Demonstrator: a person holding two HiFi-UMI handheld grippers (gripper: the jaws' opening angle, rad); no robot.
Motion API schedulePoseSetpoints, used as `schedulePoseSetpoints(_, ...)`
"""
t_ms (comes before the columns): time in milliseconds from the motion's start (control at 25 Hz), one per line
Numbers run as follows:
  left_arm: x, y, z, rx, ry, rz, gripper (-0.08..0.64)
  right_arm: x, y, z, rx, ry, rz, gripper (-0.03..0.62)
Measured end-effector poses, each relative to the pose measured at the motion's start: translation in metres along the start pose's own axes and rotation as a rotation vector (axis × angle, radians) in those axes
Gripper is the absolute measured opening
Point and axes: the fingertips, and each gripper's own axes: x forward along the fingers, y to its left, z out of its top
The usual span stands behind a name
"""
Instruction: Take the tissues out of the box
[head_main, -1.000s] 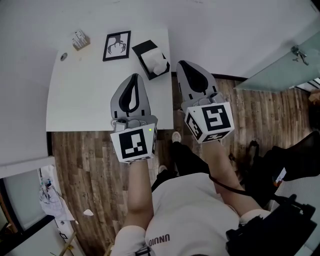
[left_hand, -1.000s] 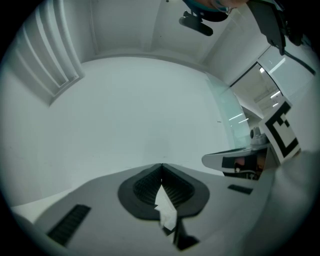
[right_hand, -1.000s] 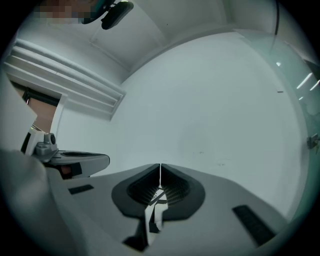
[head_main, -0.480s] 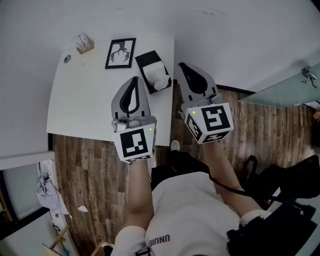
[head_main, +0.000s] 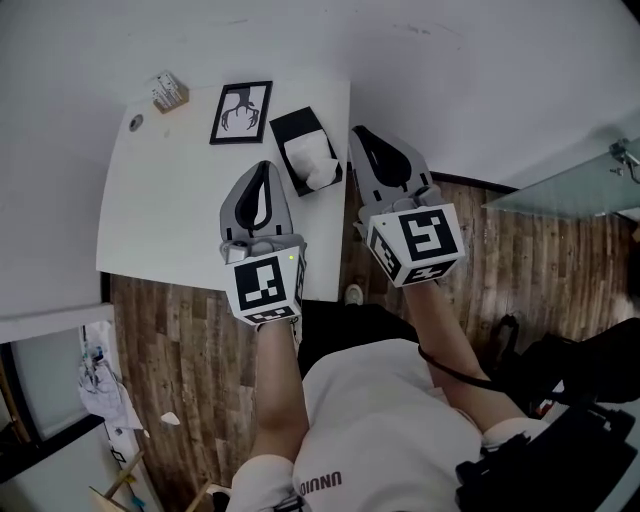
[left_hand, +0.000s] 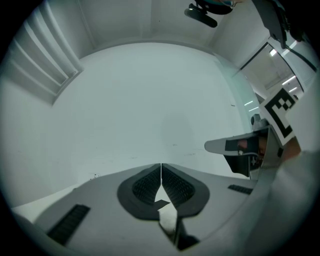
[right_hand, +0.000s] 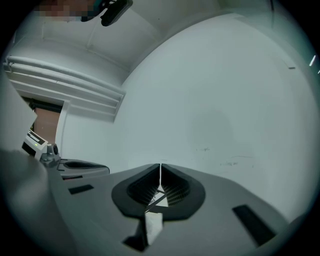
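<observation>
A black tissue box (head_main: 288, 128) with a white tissue (head_main: 310, 160) sticking out of its top stands at the far right corner of the white table (head_main: 170, 200). My left gripper (head_main: 263, 166) is shut and empty, hanging over the table just left of the box. My right gripper (head_main: 357, 131) is shut and empty too, past the table's right edge, close beside the box. The left gripper view shows shut jaws (left_hand: 161, 165) facing a bare white wall. The right gripper view shows the same (right_hand: 160, 165). The box is in neither gripper view.
A framed black-and-white picture (head_main: 241, 111) lies left of the box, a small block (head_main: 169, 91) further left, and a round hole (head_main: 135, 121) near the table's left edge. White walls close in behind the table. Wooden floor (head_main: 190, 330) lies below, a glass panel (head_main: 570, 190) at the right.
The table and tissue box have come nearer in the head view. Both grippers now sit close on either side of the box. Both stay shut.
</observation>
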Motion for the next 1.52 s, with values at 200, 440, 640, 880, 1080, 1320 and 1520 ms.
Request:
schedulePoseSetpoints(200,0.018,0.004,-0.010,-0.008,0.028,-0.021,0.015,0.012,-0.001,-0.001,-0.008,0.011,-0.004,0.021)
schedulePoseSetpoints(440,0.054,0.004,-0.025,-0.058,0.074,-0.112,0.015,0.036,-0.016,-0.004,0.005,0.020,-0.053,0.021)
schedulePoseSetpoints(640,0.075,0.000,-0.049,-0.123,0.101,-0.232,0.110,0.052,-0.023,-0.019,0.024,0.060,-0.098,0.021)
schedulePoseSetpoints(880,0.095,-0.006,-0.092,-0.126,0.220,-0.384,0.164,0.071,-0.030,-0.029,0.040,0.085,-0.152,0.021)
schedulePoseSetpoints(1080,0.103,-0.021,-0.127,-0.080,0.309,-0.562,0.192,0.080,-0.034,-0.037,0.039,0.113,-0.193,0.021)
schedulePoseSetpoints(1320,0.100,-0.036,-0.167,0.090,0.415,-0.742,0.204,0.084,-0.037,-0.047,0.042,0.142,-0.232,0.021)
schedulePoseSetpoints(1520,0.103,-0.039,-0.178,0.180,0.451,-0.773,0.204,0.086,-0.040,-0.051,0.052,0.156,-0.250,0.021)
